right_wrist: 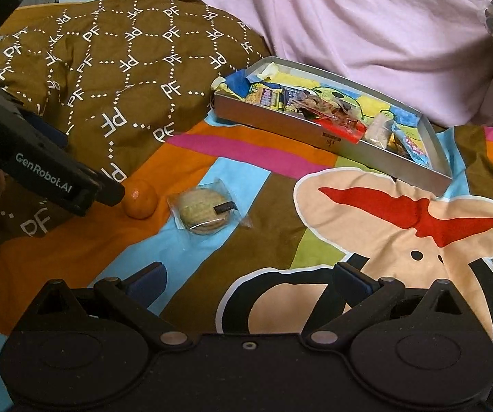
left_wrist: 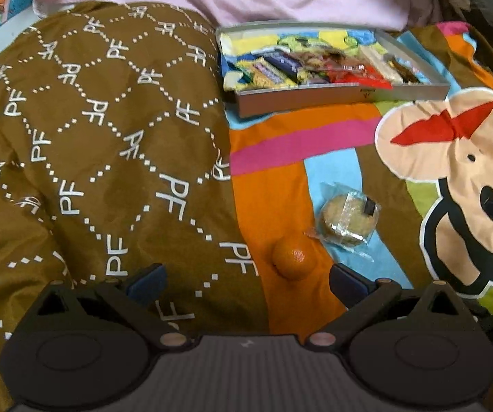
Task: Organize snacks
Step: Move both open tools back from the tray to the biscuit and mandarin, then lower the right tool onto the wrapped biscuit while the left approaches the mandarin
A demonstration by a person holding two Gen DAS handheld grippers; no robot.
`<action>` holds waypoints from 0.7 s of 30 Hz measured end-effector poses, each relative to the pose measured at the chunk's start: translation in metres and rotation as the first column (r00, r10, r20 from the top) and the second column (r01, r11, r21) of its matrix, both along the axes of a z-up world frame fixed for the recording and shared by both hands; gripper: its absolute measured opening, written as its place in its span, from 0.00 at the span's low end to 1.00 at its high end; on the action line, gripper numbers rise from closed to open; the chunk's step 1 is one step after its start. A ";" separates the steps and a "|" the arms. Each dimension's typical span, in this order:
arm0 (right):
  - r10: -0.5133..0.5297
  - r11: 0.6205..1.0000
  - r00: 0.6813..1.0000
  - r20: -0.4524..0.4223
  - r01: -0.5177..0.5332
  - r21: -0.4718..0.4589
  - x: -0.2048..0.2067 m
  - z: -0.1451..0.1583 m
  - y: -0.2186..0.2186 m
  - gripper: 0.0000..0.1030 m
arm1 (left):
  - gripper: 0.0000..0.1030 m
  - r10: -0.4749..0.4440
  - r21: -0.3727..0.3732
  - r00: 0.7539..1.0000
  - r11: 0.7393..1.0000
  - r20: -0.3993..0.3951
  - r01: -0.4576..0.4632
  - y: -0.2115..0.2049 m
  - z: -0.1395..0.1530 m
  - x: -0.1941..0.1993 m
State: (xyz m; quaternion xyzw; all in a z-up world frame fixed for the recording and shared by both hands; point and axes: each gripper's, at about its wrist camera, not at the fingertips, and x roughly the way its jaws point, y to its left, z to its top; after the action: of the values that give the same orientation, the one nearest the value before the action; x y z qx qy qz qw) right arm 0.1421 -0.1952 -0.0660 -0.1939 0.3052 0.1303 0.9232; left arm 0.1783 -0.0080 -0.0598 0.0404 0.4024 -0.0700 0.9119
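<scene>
White "GenRobot.AI" lettering marks the left gripper (right_wrist: 109, 192) beside the orange (right_wrist: 140, 199)

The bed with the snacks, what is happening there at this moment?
A person holds a gripper in each hand and is sorting snacks into a shallow grey tray, which already holds many packets. Two things lie loose on the colourful bedsheet: a small orange and a wrapped round biscuit. The left gripper is open and close to the orange, which sits near its right finger. The right gripper is open too, holding nothing, further back.
</scene>
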 end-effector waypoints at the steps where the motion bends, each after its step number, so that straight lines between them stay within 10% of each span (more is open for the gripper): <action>1: -0.002 1.000 1.000 -0.004 0.002 0.000 0.001 -0.001 0.001 0.99 | 0.99 -0.008 0.003 1.000 1.000 -0.007 0.008 0.000 -0.001 0.001; 21: 0.151 0.981 0.978 0.140 -0.131 -0.145 0.026 -0.007 0.007 0.99 | 0.99 -0.167 0.109 0.985 0.981 0.044 0.162 -0.018 -0.013 0.002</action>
State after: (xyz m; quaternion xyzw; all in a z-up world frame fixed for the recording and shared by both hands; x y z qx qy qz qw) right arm 0.1685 -0.1883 -0.0728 -0.2862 0.2281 0.1598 0.9168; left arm 0.1800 -0.0259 -0.0730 0.1235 0.3765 -0.1228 0.9099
